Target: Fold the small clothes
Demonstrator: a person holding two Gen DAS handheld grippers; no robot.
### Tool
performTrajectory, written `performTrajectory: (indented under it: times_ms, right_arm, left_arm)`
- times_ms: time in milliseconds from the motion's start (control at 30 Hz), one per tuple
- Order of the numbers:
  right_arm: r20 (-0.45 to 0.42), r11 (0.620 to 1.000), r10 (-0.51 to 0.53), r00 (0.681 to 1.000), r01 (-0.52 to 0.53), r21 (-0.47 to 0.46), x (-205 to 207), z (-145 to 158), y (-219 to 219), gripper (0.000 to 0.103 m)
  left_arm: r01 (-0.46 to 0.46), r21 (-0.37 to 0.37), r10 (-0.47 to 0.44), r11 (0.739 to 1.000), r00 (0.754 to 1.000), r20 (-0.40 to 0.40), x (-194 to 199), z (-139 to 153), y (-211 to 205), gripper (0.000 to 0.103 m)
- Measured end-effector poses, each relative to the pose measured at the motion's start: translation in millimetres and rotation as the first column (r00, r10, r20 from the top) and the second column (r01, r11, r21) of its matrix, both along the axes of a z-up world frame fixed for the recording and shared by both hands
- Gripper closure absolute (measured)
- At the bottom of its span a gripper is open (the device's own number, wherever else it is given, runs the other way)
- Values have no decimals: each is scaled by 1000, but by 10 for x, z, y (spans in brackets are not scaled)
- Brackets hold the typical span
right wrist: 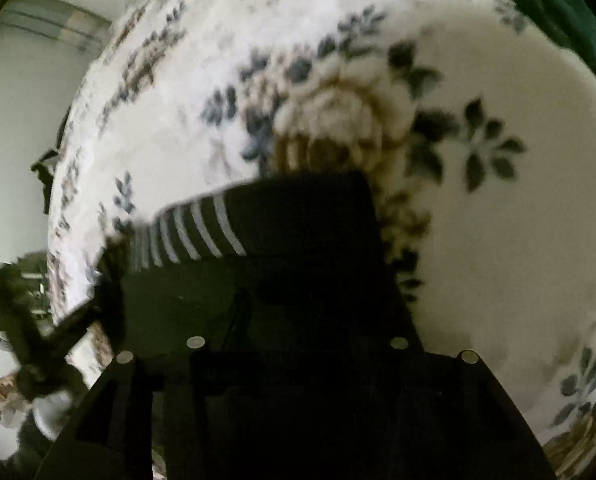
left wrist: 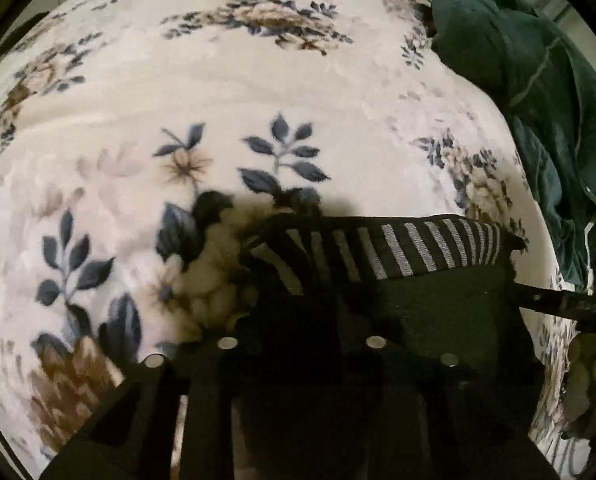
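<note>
A black sock with pale grey stripes [left wrist: 397, 248] hangs stretched level above the floral blanket [left wrist: 258, 80]. My left gripper [left wrist: 294, 248] is closed on its left end, where the stripes vanish into the dark fingers. In the left wrist view my right gripper [left wrist: 537, 296] comes in from the right and meets the sock's black tip. In the right wrist view the sock [right wrist: 202, 232] runs leftward from my right gripper [right wrist: 309, 240], whose fingertips are covered by its plain black part. My left gripper [right wrist: 94, 280] holds the far striped end.
The cream blanket with blue and brown flowers [right wrist: 477, 240] covers the whole surface below. A crumpled dark green cloth [left wrist: 537, 100] lies at its right side. A pale wall [right wrist: 14, 120] and the blanket's edge lie to the left in the right wrist view.
</note>
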State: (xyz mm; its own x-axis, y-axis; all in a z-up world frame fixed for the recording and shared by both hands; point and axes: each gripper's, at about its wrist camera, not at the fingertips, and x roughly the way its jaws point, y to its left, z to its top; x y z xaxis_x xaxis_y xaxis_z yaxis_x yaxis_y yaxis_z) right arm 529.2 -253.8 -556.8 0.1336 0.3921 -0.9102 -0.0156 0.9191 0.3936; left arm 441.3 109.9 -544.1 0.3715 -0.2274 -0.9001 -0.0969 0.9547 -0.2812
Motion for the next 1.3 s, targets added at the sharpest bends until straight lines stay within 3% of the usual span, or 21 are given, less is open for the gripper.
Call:
performTrajectory:
  times_ms: [33, 67, 167, 300, 400, 433, 467, 500, 533, 667, 733, 767, 967, 1100, 1167, 1200, 1233, 1300]
  right_arm:
    - [33, 999, 2, 999, -1, -33, -33, 16, 26, 96]
    - [69, 997, -4, 998, 9, -71, -72, 63, 33, 103]
    - [166, 993, -40, 985, 57, -102, -165, 303, -11, 103]
    - [235, 992, -96, 967, 112, -56, -174, 636, -195, 103]
    - [135, 994, -94, 986, 86, 62, -2, 584, -255, 102]
    - [77, 993, -90, 993, 84, 78, 80, 470, -267, 99]
    - [50, 994, -78, 996, 74, 76, 120, 403, -241, 83]
    - [16, 996, -57, 998, 55, 70, 171, 279, -211, 58]
    - [2, 997, -46, 999, 46, 62, 177, 211, -187, 52]
    - [-34, 1000, 10, 999, -10, -7, 158, -72, -25, 51]
    - [21, 999, 17, 1000, -16, -44, 109, -44, 46, 68]
    - [45, 998, 25, 999, -22, -54, 81, -13, 82, 98]
    - [181, 992, 28, 983, -4, -128, -133, 290, 144, 98]
    - [282, 990, -24, 959, 62, -127, -210, 690, 27, 99]
    - [333, 988, -33, 942, 80, -130, -199, 889, 6, 99]
    - [347, 988, -29, 938, 81, -135, -179, 952, 19, 99]
    - [361, 987, -18, 932, 74, -141, -126, 1016, 43, 99]
    - [370, 984, -6, 929, 72, -164, -9, 1059, 90, 99]
  left_arm:
    - [-3, 2, 3, 1000, 1000, 5, -35, 33, 5, 82]
    - [-5, 6, 5, 1000, 1000, 10, -66, 69, 9, 82]
    - [-11, 5, 10, 1000, 1000, 23, -127, 188, 0, 82]
    - [-21, 5, 21, 1000, 998, 52, -208, 328, 51, 82]
    - [-20, 19, 19, 1000, 999, 40, -223, 291, 96, 84]
    - [-20, 24, 20, 1000, 1000, 24, -208, 246, 108, 84]
    - [-21, 25, 21, 999, 1000, 6, -197, 210, 134, 84]
    - [-30, 30, 30, 999, 1000, -7, -187, 186, 157, 81]
    - [-42, 32, 42, 999, 999, -17, -183, 171, 182, 81]
    - [-85, 46, 85, 995, 996, 2, -261, 231, 259, 73]
    - [-95, 75, 95, 993, 995, 13, -287, 270, 256, 65]
    - [-97, 84, 95, 992, 995, 24, -300, 305, 252, 64]
    - [-77, 100, 73, 992, 996, 49, -258, 456, 195, 64]
    - [-33, 92, 28, 995, 998, 58, -177, 556, 129, 63]
    - [-10, 76, 4, 997, 998, 69, -139, 607, 99, 52]
    - [8, 54, -12, 999, 997, 79, -116, 621, 81, 38]
    - [25, 33, -27, 999, 996, 85, -86, 620, 57, 33]
    - [81, -12, -79, 997, 994, 75, -10, 558, -21, 33]
